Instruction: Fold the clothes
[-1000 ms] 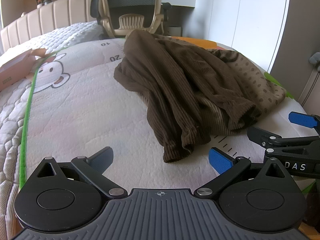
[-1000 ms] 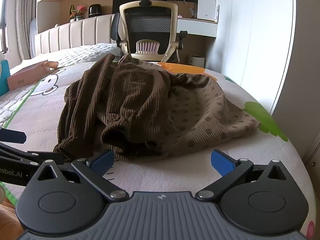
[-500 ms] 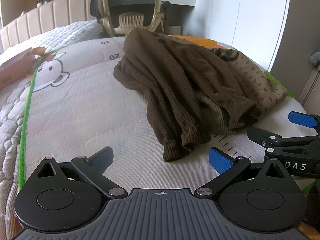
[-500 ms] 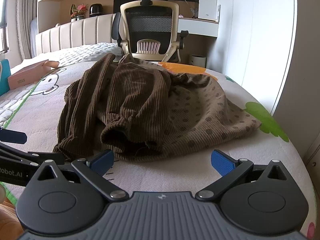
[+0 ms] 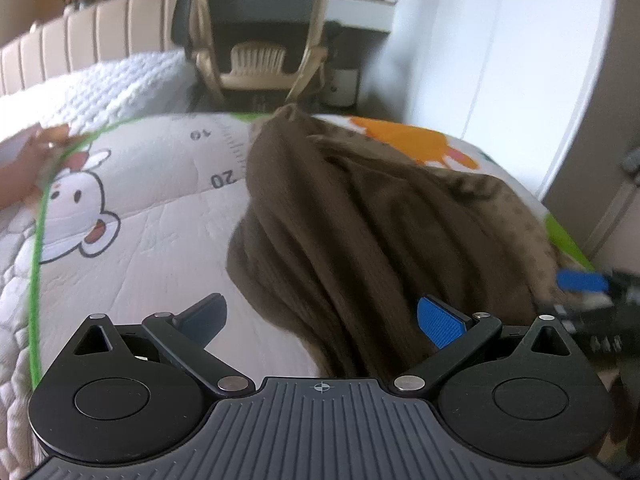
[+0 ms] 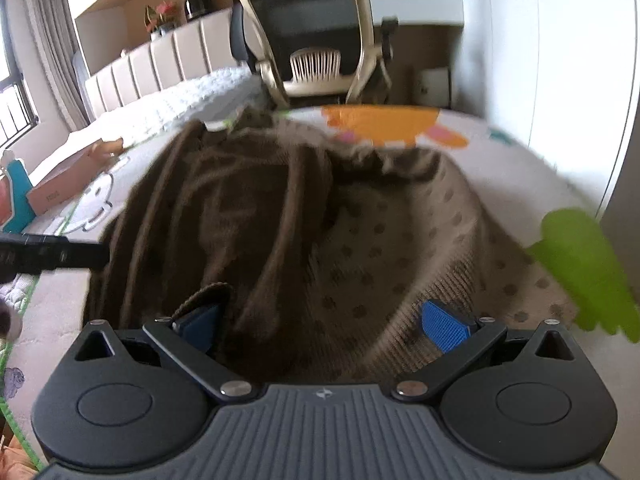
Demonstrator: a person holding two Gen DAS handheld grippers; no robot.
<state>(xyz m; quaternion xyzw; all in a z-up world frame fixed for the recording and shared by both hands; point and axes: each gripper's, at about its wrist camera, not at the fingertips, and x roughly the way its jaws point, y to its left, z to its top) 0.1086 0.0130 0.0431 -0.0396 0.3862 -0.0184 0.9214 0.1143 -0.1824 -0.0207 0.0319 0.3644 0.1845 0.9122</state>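
Two tongs low over one crumpled heap on the bed (image 5: 132, 232), both spread wide and gripping nothing. Left tongs (image 5: 320, 316) at the near left edge of the dark brown ribbed garment (image 5: 340, 240), left pad over bare quilt, right pad against the cloth. Further right, right tongs (image 6: 324, 320) nosed into the near hem, a ribbed cuff (image 6: 204, 296) curled just above the left pad and the lighter dotted garment (image 6: 404, 248) filling the gap across to the right pad. Risk from here, likely: a pinch across both pieces at once, since the ribbed one overlaps the dotted one, dragging the whole tangle instead of one layer. Also possible: a bite on a sleeve end only, leaving the body bunched. Heavy blur, so exact contact hard to call.
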